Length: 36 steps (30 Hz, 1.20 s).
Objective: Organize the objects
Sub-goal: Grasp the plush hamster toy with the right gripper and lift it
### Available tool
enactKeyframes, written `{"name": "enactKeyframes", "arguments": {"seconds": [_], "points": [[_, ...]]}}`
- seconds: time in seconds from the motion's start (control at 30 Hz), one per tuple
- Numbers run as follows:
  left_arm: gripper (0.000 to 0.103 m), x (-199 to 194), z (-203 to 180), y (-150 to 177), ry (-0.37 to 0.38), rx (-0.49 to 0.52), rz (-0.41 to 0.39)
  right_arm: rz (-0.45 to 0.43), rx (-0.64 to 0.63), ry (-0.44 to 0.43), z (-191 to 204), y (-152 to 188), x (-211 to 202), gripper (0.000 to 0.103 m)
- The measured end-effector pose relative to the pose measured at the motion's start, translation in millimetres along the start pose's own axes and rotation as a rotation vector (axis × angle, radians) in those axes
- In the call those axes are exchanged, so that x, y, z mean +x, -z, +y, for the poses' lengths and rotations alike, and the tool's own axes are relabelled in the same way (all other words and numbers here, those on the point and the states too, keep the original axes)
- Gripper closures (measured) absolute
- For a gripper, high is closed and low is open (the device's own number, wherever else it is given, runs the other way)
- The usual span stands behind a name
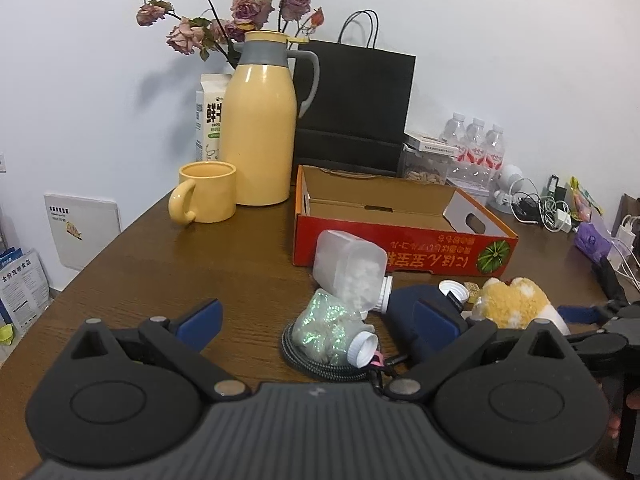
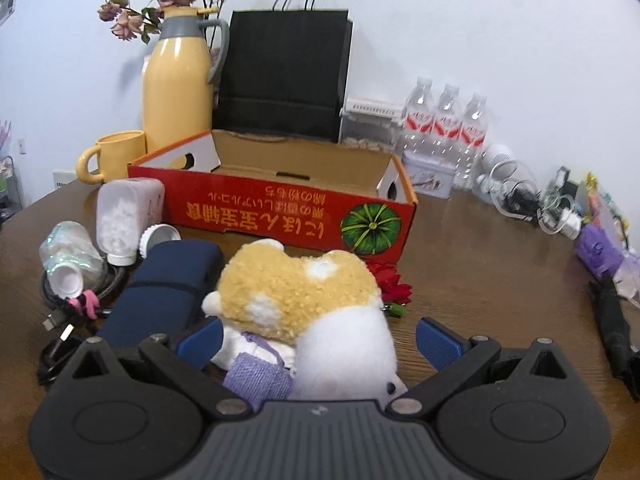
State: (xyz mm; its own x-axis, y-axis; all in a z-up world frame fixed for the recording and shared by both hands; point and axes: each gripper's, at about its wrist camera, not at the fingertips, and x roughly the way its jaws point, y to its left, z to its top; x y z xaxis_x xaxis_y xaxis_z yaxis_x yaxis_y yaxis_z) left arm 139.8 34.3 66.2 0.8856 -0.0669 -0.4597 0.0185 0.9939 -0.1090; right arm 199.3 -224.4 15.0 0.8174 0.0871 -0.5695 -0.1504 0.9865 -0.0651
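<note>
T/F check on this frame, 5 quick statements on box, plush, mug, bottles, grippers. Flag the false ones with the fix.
1. The open red cardboard box has nothing in it. True.
2. The tan and white plush toy lies between the fingers of the right gripper, whose blue pads are not pressed onto it. True.
3. The yellow ceramic mug sits inside the box. False: it stands on the brown wooden table, beside the yellow thermos jug.
4. The translucent plastic jar of white bits stands upright. False: it is tipped over, leaning toward the glittery bottle.
5. The left gripper is clamped on the glittery bottle. False: it is open and holds nothing.
</note>
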Motion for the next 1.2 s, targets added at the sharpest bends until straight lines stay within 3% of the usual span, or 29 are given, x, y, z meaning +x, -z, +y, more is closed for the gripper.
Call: {"name": "enactKeyframes", "arguments": {"seconds": [0.07,0.13,0.17,0.2,0.47,0.67,0.83,0.9,1.2], "points": [[0.0,-1,0,-1,-0.005,-0.003,0.0,0.014,0.012,-0.025,-2,0,4,0.021],[0.0,0,0,-2,-0.01,-0.004,0.003,-0.004,0.013,-0.002,-3,2,0,0.037],[0.0,0,0,-2,-0.015,-0.005,0.006,-0.014,0.021,0.01,-5,2,-2,0.059],[0.0,1,0,-1,-0.018,-0.006,0.01,-0.023,0.035,0.007,-8,2,-6,0.063],[0.0,0,-4,0,-0.024,-0.002,0.028,-0.052,0.046,-0.026,-15,7,-18,0.066],[0.0,2,-4,0,-0.036,-0.003,0.037,-0.033,0.051,-0.048,-16,6,-9,0.05],[0.0,7,-1,1,-0.045,-0.006,0.045,-0.009,0.047,-0.075,-15,7,5,0.05],[0.0,9,0,1,-0.047,-0.005,0.043,-0.026,0.046,-0.077,-15,8,3,0.056],[0.0,28,-2,0,-0.049,-0.003,0.051,-0.175,0.037,-0.069,-15,2,-27,0.058]]}}
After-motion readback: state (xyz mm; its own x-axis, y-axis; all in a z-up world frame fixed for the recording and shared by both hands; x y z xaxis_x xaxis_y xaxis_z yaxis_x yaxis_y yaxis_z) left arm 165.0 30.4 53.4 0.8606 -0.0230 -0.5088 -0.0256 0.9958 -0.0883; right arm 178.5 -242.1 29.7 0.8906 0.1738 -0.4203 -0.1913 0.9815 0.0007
